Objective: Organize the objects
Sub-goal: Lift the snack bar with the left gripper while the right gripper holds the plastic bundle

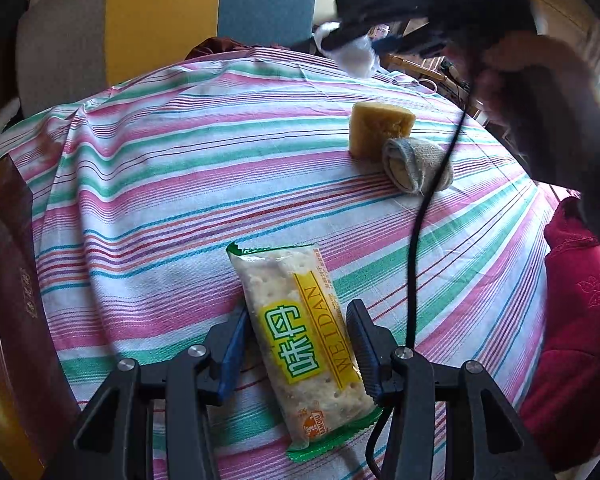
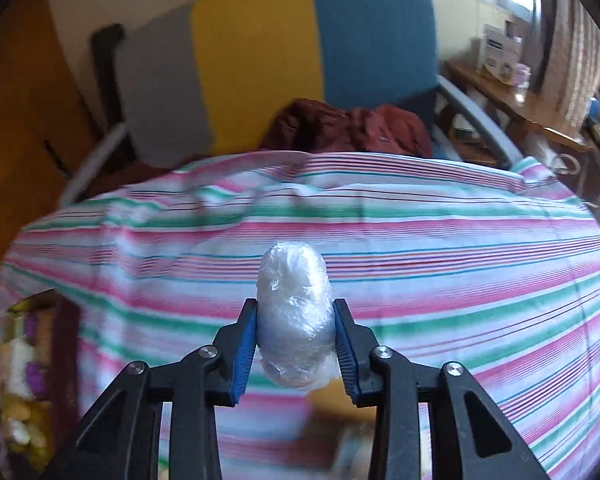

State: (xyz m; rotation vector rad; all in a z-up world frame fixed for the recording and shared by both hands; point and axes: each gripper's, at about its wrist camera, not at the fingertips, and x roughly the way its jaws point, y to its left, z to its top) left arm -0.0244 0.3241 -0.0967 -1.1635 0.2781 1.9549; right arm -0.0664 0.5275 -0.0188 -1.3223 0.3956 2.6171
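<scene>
Bare striped cloth (image 1: pixel 172 184) is left open across the middle and left. The far right is blocked by a yellow sponge (image 1: pixel 380 128) touching a rolled rag (image 1: pixel 416 164).

worktop (image 1: pixel 172 184): striped cloth cover | cracker packet (image 1: pixel 304 344): flat near the near edge | yellow sponge (image 1: pixel 380 128): toward the far right edge | rolled cloth bundle (image 1: pixel 416 164): touching the sponge

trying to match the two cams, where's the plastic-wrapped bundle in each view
Left wrist: the plastic-wrapped bundle sits top right, a white lump in the right tongs, above the far table edge.
Right wrist: it sits centre, low, clamped between the tongs.
Shared landmark: the grey, yellow and blue chair back behind the striped cloth.
</scene>
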